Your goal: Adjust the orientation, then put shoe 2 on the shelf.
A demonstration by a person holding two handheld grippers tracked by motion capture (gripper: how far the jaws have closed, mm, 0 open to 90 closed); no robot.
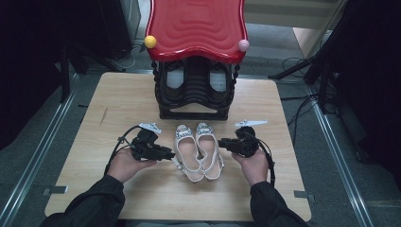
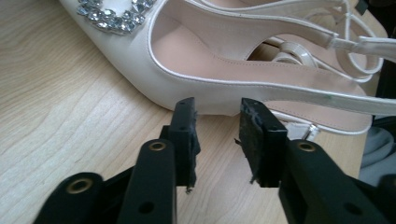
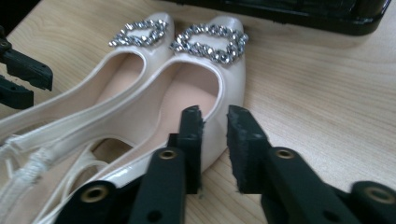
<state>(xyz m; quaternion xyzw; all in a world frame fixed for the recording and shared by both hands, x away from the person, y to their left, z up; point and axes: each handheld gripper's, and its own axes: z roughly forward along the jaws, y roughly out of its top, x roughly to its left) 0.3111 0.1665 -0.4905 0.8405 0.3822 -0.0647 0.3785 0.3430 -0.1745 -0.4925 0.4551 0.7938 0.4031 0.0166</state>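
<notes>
Cream slingback shoes (image 1: 198,151), toes toward the rack (image 1: 194,92), apparently parallel; both grippers' fingers apart.

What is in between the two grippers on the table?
A pair of white shoes with sparkly buckles lies side by side between the left gripper and the right gripper, as the high view shows.

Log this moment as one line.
left gripper: open, beside left shoe | right gripper: open, beside right shoe | shoes: on table
</notes>
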